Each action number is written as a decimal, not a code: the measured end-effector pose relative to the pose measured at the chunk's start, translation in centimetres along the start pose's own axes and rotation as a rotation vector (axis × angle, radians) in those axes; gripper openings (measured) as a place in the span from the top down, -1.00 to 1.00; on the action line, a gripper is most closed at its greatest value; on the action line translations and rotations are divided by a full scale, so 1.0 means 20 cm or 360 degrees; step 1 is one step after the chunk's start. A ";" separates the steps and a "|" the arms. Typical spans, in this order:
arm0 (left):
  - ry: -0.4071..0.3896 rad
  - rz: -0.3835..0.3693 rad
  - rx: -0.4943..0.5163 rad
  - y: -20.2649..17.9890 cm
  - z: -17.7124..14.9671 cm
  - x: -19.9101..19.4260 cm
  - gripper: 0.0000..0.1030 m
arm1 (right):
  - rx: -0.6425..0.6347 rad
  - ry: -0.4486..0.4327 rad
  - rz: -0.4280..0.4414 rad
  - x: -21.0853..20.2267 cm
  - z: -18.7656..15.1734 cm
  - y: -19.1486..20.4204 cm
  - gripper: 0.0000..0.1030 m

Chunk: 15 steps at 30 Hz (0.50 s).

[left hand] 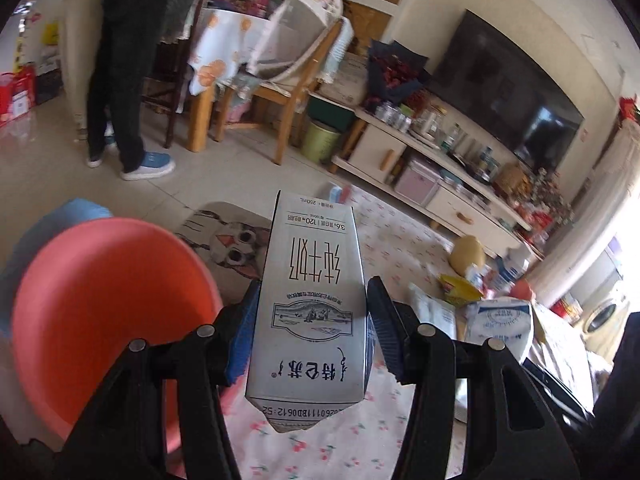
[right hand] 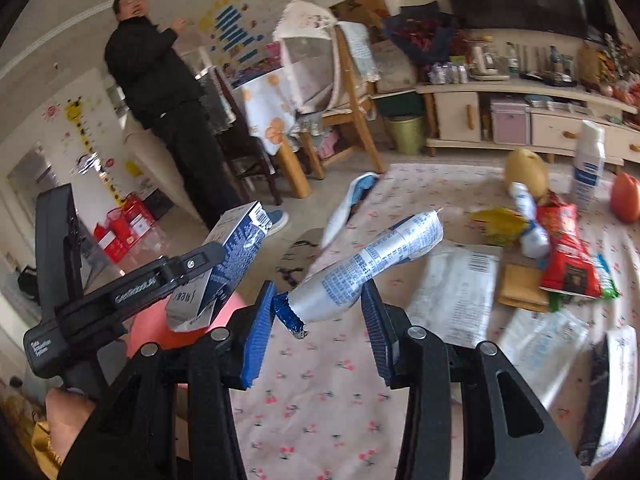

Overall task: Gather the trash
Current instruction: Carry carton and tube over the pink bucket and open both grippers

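Note:
My left gripper (left hand: 312,320) is shut on a grey milk carton (left hand: 310,312) and holds it upright beside the orange basin (left hand: 100,312). In the right wrist view the left gripper (right hand: 208,264) holds that carton (right hand: 224,268) over the basin (right hand: 160,332). My right gripper (right hand: 316,312) has its blue pads around a silver and blue wrapper (right hand: 372,264). The wrapper sticks forward between the fingers above the cherry-print cloth (right hand: 312,392). The jaws are fairly wide and whether the pads pinch the wrapper's crumpled end is not clear.
More trash lies on the cloth at the right: a red snack bag (right hand: 568,256), a yellow wrapper (right hand: 500,220), white paper bags (right hand: 452,292), a white bottle (right hand: 588,168). A person (right hand: 160,92) stands by a wooden chair (right hand: 340,120). A TV cabinet (right hand: 520,112) lines the far wall.

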<state>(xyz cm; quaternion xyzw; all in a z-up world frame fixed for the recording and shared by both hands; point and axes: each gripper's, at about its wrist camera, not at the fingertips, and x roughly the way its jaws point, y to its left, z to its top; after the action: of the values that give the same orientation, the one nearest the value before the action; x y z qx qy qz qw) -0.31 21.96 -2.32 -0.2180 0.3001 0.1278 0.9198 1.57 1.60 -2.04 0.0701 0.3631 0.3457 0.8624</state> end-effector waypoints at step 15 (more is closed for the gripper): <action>0.0018 0.0593 -0.0518 0.82 0.14 -0.03 -0.05 | -0.0486 0.0443 0.0358 0.77 -0.16 0.76 0.11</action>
<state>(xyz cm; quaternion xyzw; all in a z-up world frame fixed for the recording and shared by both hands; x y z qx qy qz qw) -5.44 37.51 -5.29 -0.3049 0.3159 0.3407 0.8314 -1.17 22.58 -7.54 -0.0695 0.4121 0.4967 0.7607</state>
